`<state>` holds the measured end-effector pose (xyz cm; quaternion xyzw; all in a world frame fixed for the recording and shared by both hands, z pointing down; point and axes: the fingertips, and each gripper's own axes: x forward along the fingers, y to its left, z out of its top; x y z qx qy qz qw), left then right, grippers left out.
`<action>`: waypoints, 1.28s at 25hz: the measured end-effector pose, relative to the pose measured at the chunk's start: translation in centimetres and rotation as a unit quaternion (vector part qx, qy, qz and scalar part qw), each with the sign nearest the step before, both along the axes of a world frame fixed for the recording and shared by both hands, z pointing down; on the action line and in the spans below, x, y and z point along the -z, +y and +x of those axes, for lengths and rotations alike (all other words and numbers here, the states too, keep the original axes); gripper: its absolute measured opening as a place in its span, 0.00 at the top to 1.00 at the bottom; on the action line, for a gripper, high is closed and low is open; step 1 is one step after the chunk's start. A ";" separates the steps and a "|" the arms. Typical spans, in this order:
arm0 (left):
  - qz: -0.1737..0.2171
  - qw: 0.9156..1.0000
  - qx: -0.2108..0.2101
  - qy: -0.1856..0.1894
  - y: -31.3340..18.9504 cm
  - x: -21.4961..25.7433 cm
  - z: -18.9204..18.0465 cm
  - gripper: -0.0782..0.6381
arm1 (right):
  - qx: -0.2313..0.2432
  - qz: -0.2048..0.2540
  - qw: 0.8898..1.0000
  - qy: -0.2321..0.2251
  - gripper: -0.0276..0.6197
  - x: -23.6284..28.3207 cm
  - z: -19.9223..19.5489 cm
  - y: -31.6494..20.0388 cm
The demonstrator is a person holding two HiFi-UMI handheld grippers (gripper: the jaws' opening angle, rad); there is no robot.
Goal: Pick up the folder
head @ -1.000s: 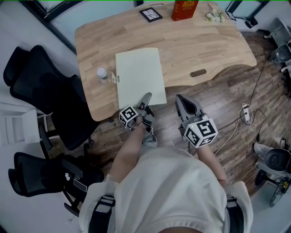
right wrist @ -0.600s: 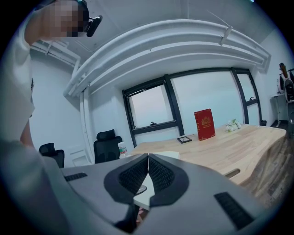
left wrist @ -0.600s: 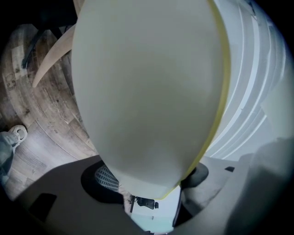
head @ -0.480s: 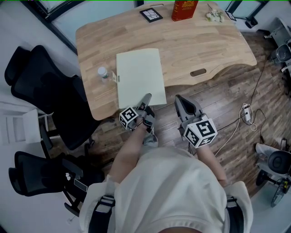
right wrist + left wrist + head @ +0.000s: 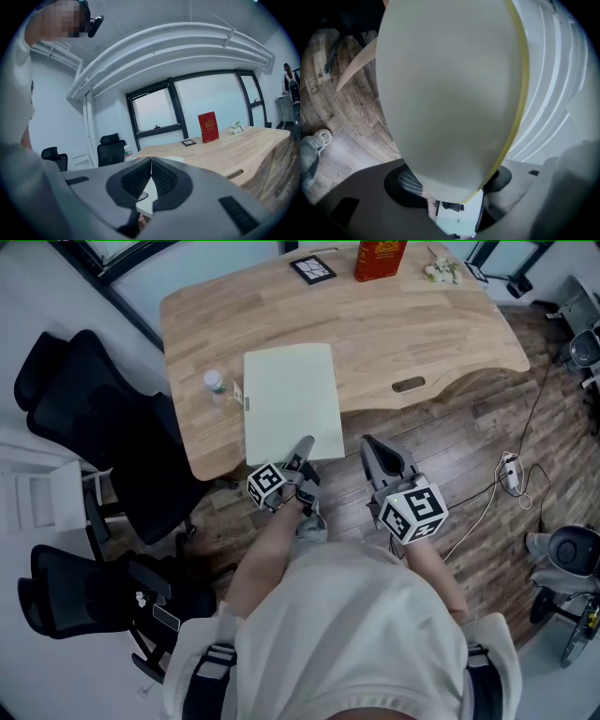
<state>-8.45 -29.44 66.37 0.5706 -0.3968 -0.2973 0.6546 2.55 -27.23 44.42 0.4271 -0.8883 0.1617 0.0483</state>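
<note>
Pale folder point(image 5: 291, 395) on a wooden table point(image 5: 422, 334), gripped at its near end.

Flat on the tabletop, near corner jutting past the front edge over the plank floor. Left gripper point(image 5: 304, 442): turned on its side at that overhanging end, closing on the folder, corner lodged between both pads and touching them; pale sheet with a yellow rim filling most of the left gripper view. Right gripper point(image 5: 151, 174): just beside the left one, short of the table, clenched on nothing, pads pressed together. Small bottle point(image 5: 215, 382) just beside the folder's left edge. Red book point(image 5: 380, 259), framed picture point(image 5: 311, 270) and small bunch of flowers point(image 5: 441, 273) along the far edge, well apart from the folder. Black office chairs point(image 5: 94, 418) to the left of the table.
</note>
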 end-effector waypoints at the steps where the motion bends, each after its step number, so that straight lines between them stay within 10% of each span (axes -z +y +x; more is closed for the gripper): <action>1: 0.000 1.000 0.000 -0.001 0.2 0.1 0.0 0.45 | 0.000 0.000 1.000 0.000 0.93 0.0 0.1 0.2; 32: 0.049 0.998 0.000 -0.029 8.9 4.2 2.0 0.48 | 0.010 0.022 1.000 -0.020 0.93 0.7 3.0 9.0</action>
